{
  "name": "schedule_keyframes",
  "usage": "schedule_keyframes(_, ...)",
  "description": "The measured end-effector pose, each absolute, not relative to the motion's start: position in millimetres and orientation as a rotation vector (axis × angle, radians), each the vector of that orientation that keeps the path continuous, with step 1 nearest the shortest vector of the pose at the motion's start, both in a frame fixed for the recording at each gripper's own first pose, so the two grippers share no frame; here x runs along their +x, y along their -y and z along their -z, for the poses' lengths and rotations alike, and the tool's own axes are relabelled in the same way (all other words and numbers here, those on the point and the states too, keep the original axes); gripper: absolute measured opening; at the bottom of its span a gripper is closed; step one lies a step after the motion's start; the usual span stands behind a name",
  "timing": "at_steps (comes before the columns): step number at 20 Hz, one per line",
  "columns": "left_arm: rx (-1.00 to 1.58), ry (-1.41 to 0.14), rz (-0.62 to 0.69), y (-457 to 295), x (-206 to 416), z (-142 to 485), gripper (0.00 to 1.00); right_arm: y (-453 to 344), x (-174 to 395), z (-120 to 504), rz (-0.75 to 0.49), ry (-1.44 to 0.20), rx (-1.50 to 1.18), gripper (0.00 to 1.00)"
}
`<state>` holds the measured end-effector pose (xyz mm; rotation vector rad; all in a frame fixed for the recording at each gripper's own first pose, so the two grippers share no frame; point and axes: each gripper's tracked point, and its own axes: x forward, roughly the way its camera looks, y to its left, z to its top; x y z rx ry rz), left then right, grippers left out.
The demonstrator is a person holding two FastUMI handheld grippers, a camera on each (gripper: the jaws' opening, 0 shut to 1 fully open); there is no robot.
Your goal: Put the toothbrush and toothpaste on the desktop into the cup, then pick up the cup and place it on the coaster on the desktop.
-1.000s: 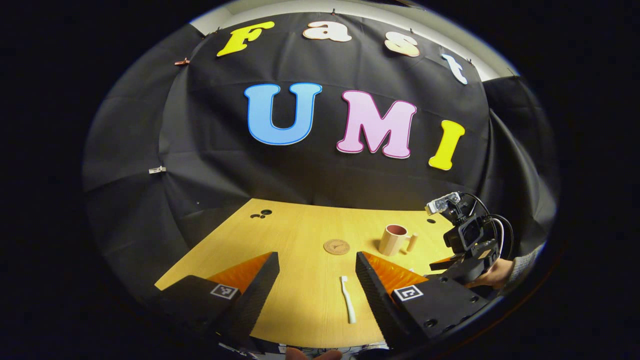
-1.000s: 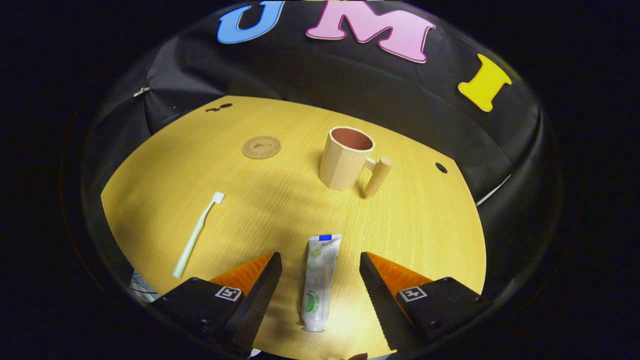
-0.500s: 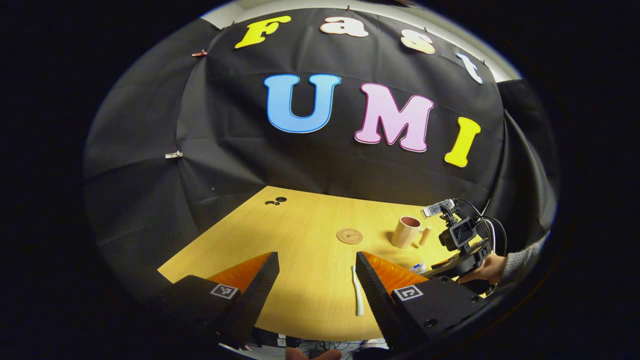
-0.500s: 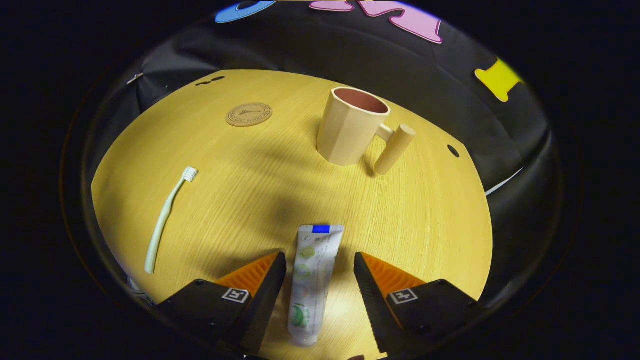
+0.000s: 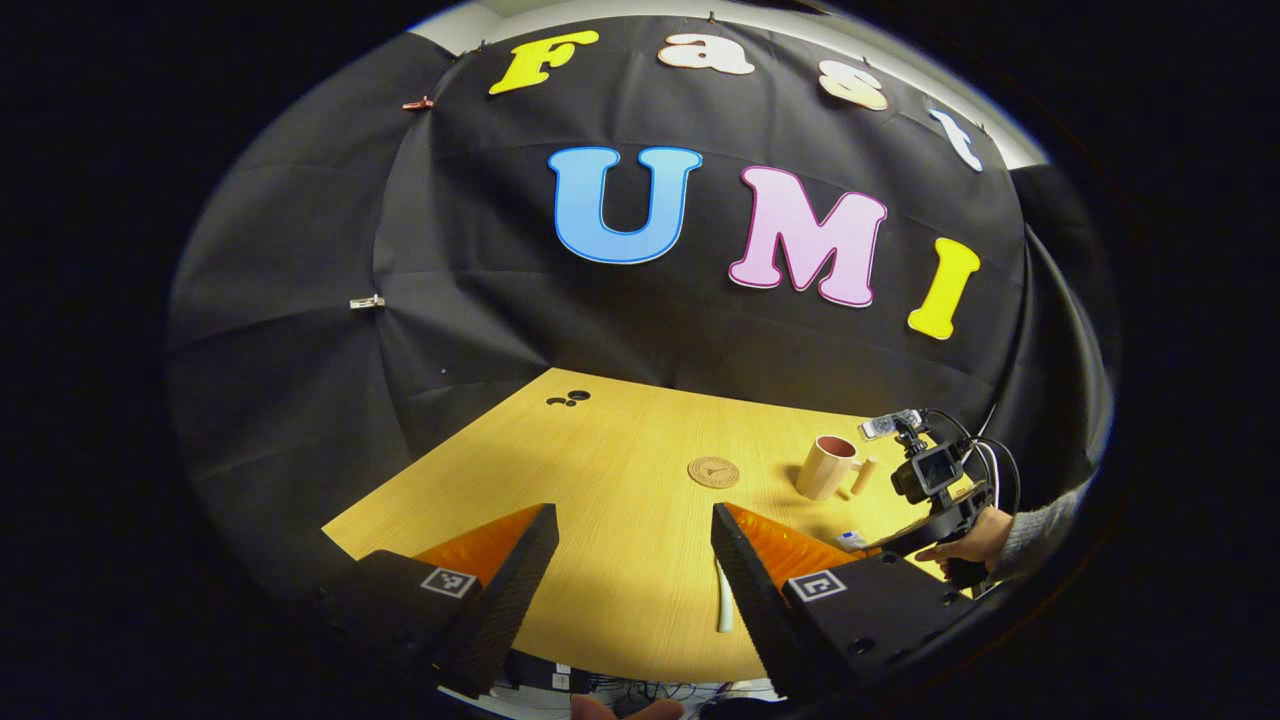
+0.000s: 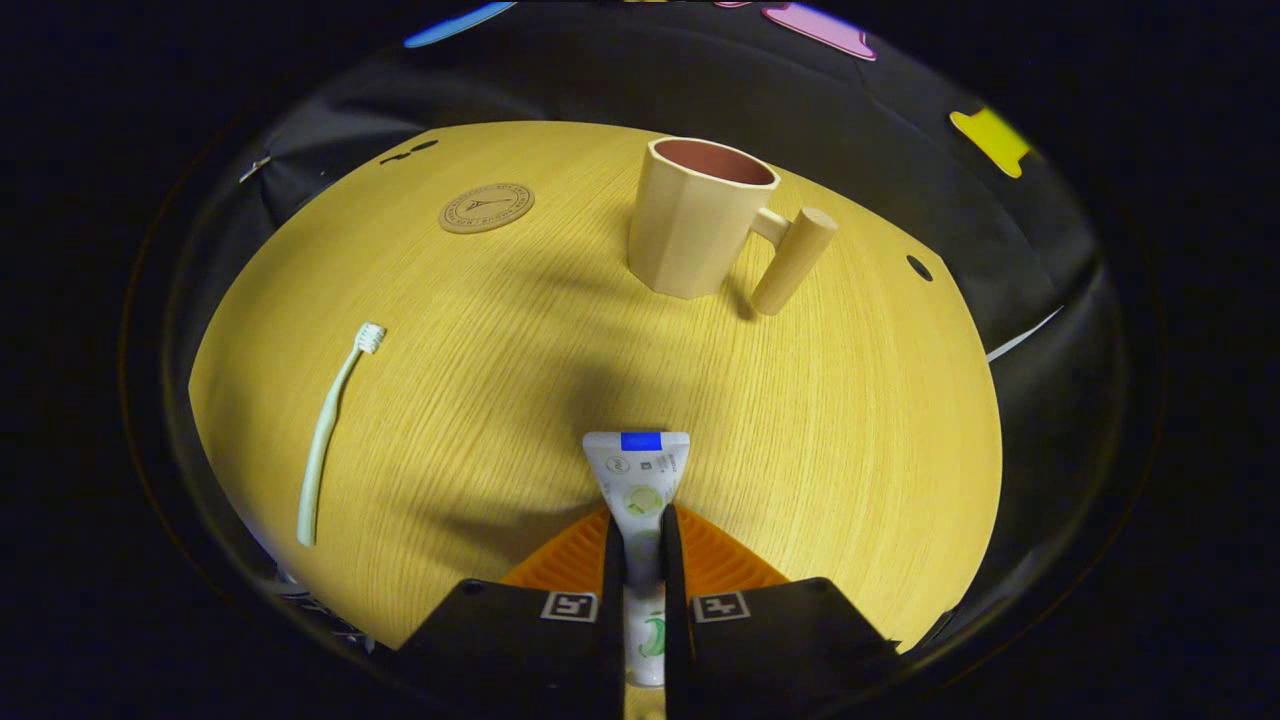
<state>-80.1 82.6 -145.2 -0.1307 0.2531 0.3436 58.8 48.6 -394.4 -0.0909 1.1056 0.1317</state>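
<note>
In the right gripper view, the right gripper (image 6: 640,545) has both fingers pressed against the sides of the toothpaste tube (image 6: 640,480), which lies on the wooden desktop (image 6: 850,420) with its flat crimped end pointing away toward the cup. Left of the tube, well apart from it, the pale toothbrush (image 6: 335,430) lies flat with its bristle head at the far end. Beyond the tube stands the beige cup (image 6: 695,225), upright, its inside reddish-brown and its cylindrical wooden handle (image 6: 793,260) sticking out to the right. Left of the cup, a little farther back, the round coaster (image 6: 486,208) lies flat on the desktop, apart from the cup.

In the left gripper view, the left gripper (image 5: 633,560) hangs above the near edge of the desktop (image 5: 600,470) with its fingers spread wide and nothing between them. Part of the toothbrush (image 5: 722,605) shows just beside the inner edge of its right-hand finger. Farther off lie the coaster (image 5: 714,472) and, to the right of it, the cup (image 5: 828,467). Right of the cup, a hand (image 5: 965,540) in a grey sleeve holds the right gripper (image 5: 885,543) low over the desktop, and an end of the toothpaste tube (image 5: 853,540) shows at its tip.
</note>
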Motion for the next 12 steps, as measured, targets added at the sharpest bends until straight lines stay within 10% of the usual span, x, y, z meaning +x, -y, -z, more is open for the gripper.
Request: schedule_keyframes(12,-0.088,-0.314,-0.272,-38,-44,160,0.97,-49,58,338,-0.274,-0.832,0.233,0.11)
